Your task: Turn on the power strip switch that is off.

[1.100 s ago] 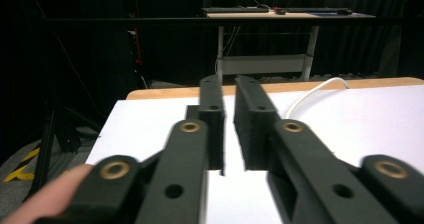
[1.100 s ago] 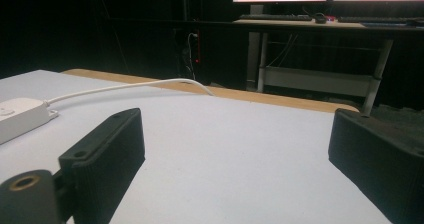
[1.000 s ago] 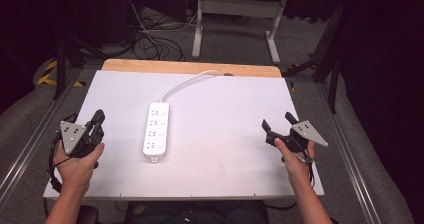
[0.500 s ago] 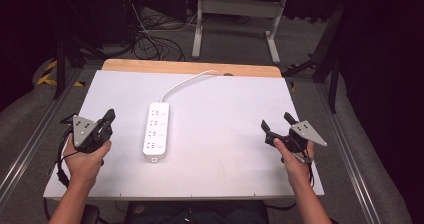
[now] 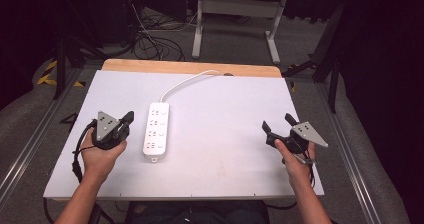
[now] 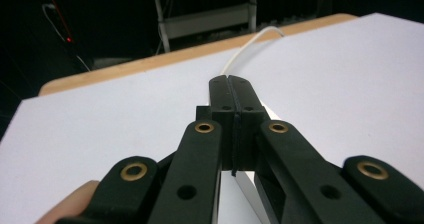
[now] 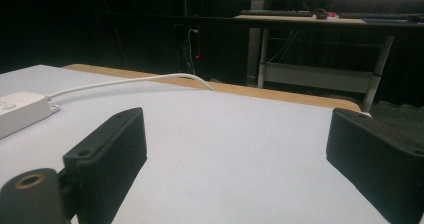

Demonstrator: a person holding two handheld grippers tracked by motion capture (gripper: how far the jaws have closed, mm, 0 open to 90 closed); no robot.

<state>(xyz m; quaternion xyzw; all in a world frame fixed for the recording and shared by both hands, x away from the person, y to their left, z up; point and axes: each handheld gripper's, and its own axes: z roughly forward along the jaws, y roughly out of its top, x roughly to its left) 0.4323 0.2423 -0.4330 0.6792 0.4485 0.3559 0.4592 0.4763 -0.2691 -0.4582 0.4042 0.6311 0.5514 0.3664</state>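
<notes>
Overhead, power strip (image 5: pixel 156 130), both tongs (image 5: pixel 127 119) (image 5: pixel 278 124)

White power strip (image 5: pixel 156 131) lies between left tool (image 5: pixel 126 120) and right tool (image 5: pixel 278 123).

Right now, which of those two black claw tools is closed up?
The left gripper, beside the white power strip: its jaws press together. The right gripper stands spread open.

High view looks forward and down over the whole table (image 5: pixel 225 174). Both gripper views sit low, near the tabletop, facing its far edge; all share the power strip (image 5: pixel 156 131) cord (image 7: pixel 135 79).
</notes>
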